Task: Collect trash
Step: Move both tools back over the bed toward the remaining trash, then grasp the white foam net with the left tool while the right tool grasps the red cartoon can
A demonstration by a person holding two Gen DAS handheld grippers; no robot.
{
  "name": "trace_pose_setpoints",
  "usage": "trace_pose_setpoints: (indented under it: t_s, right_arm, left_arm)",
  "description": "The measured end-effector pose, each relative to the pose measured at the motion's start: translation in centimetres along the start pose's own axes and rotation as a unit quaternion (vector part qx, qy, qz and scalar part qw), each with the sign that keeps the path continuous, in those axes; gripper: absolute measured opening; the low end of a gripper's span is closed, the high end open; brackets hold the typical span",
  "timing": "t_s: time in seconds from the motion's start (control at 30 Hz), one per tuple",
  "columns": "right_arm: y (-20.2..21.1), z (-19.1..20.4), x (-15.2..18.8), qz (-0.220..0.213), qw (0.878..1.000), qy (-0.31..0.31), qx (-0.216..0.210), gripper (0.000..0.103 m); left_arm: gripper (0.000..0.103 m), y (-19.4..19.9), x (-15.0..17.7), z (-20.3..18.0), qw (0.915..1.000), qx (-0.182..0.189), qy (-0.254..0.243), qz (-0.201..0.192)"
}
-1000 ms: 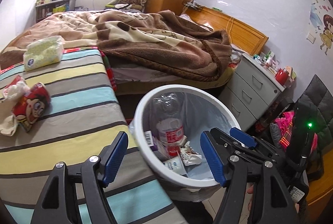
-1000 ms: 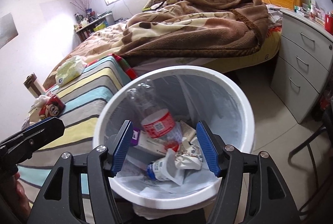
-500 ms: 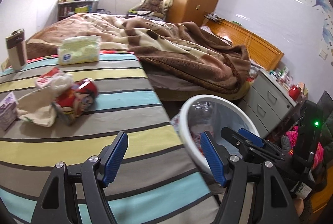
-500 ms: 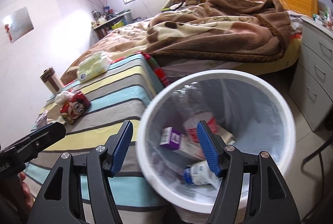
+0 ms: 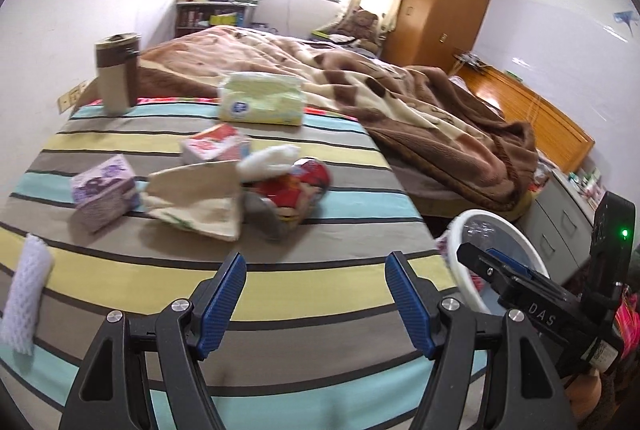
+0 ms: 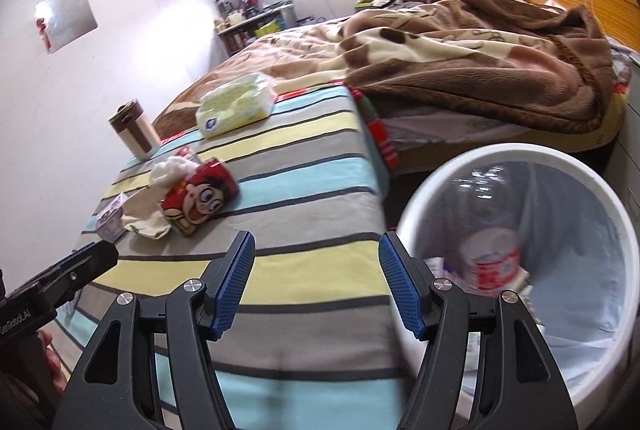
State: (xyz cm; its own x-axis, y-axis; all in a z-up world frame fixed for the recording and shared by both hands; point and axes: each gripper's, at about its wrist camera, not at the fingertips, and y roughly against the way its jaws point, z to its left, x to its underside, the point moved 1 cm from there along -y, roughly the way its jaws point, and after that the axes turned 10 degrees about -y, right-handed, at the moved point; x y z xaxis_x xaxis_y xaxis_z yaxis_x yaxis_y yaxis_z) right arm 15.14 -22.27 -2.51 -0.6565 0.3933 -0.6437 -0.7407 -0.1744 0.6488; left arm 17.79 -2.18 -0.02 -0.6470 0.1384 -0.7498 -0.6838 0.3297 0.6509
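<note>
Nearest the left wrist camera, the left gripper [image 5: 316, 300] hangs over the striped cloth-covered counter [image 5: 280, 294] with its blue-padded fingers spread wide and nothing between them. The right gripper [image 6: 316, 280] is likewise spread wide and empty, poised above the counter's near edge, with the round white plastic trash bin [image 6: 600, 190] just beside it to the right; inside the lined bin a clear bottle with a red label [image 6: 494, 264] lies among other blurred scraps. On the counter's left edge lies a white foam mesh sleeve [image 5: 26, 294]. Further in, clustered together, sit a small purple carton [image 5: 104, 192], a crumpled cream cloth bag [image 5: 200, 204], a red cartoon-printed snack packet [image 5: 296, 190] lying on its side, a wad of white tissue [image 5: 268, 160] touching the packet, and a small red-and-white box [image 5: 214, 146] behind them. Beyond these rests a pale yellow-green soft pack of tissues [image 5: 260, 104], and at the far left corner stands an upright brown-and-beige lidded cup [image 5: 116, 74]. Behind the counter is a bed covered by a rumpled brown and cream blanket [image 5: 400, 110].
</note>
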Motion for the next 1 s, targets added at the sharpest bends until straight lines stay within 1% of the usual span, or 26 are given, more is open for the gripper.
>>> trace_pose_setpoints:
  t_s: [0.1, 0.2, 0.27, 0.37, 0.43, 0.53, 0.63, 0.73, 0.9, 1.0]
  right_arm:
    - [-0.8, 1.1, -0.1, 0.007, 1.000, 0.006, -0.004, 0.067]
    - [-1.7, 2.2, -0.1, 0.020, 1.000, 0.003, -0.020, 0.073]
    - [-2.3, 3.0, 0.1, 0.028, 0.999, 0.007, -0.023, 0.073]
    - [-3.4, 4.2, 0.1, 0.038, 0.999, 0.013, -0.026, 0.073]
    - [-4.2, 4.9, 0.1, 0.048, 0.998, 0.012, -0.028, 0.073]
    - [-5.1, 6.0, -0.1, 0.052, 0.998, 0.019, -0.029, 0.073]
    - [-6.1, 6.5, -0.4, 0.064, 0.997, 0.008, -0.036, 0.073]
    - [-6.9, 6.8, -0.7, 0.064, 0.997, -0.007, -0.037, 0.073]
    - [-8.4, 7.5, -0.9, 0.080, 0.996, -0.015, -0.033, 0.074]
    - [-9.1, 8.0, -1.2, 0.082, 0.996, -0.017, -0.031, 0.081]
  left_arm:
    - [0.072, 0.4, 0.3, 2.3, 0.9997, -0.018, 0.015, 0.002]
    - [0.072, 1.1, 0.8, 4.8, 0.9990, -0.034, 0.027, 0.003]
    - [0.072, 1.4, 1.3, 6.1, 0.9981, -0.052, 0.033, 0.006]
    - [0.072, 2.0, 2.0, 8.4, 0.9966, -0.065, 0.051, 0.008]
    - [0.072, 2.5, 2.4, 10.0, 0.9951, -0.080, 0.057, 0.008]
    - [0.072, 3.3, 3.1, 12.2, 0.9926, -0.100, 0.069, 0.011]
    - [0.072, 4.0, 3.7, 14.4, 0.9894, -0.121, 0.078, 0.014]
    - [0.072, 4.7, 4.4, 16.1, 0.9873, -0.132, 0.087, 0.015]
    - [0.072, 5.0, 5.7, 18.5, 0.9835, -0.149, 0.098, 0.032]
    - [0.072, 5.0, 6.4, 19.4, 0.9822, -0.152, 0.102, 0.040]
